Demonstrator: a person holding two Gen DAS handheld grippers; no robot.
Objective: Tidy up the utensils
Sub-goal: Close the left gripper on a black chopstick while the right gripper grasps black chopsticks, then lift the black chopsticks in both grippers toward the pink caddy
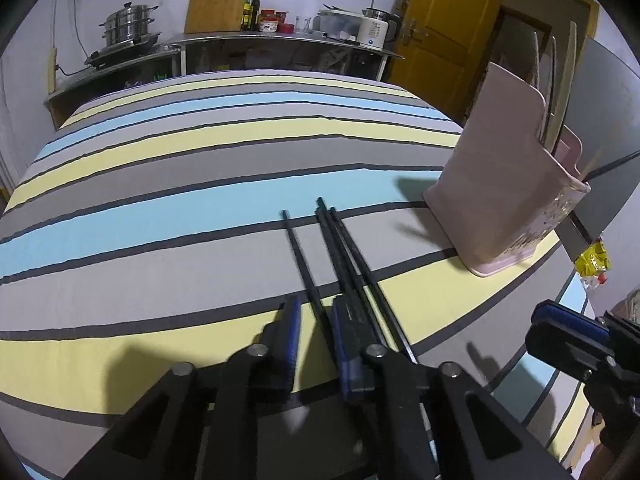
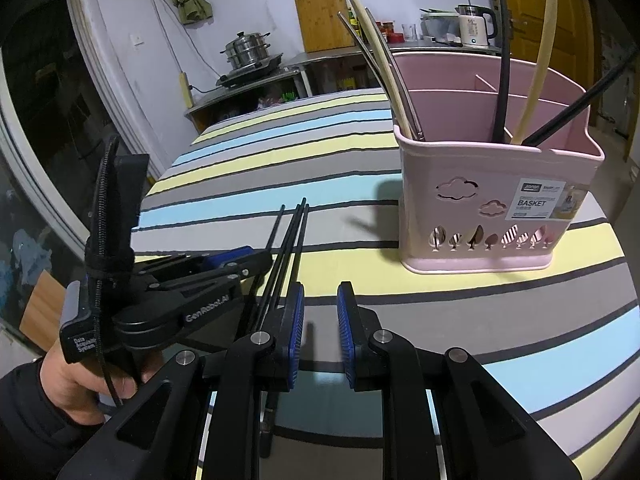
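Observation:
Three black chopsticks point(image 1: 340, 248) lie on the striped tablecloth, pointing away; they also show in the right wrist view point(image 2: 286, 240). My left gripper point(image 1: 316, 320) is open low over them, one chopstick between its blue pads, the other two under and beside the right finger. My right gripper point(image 2: 320, 308) is open and empty, just right of the chopsticks; it also shows in the left wrist view point(image 1: 568, 332). A pink utensil basket point(image 2: 496, 184) stands upright at the right, holding several chopsticks and utensils; it also shows in the left wrist view point(image 1: 504, 184).
The round table's striped cloth point(image 1: 180, 208) spreads left and ahead. The table edge point(image 2: 624, 280) curves close behind the basket at the right. A counter with a steamer pot point(image 1: 128, 24) and a kettle point(image 1: 376, 28) stands beyond the table. A yellow door point(image 1: 448, 20) is at back right.

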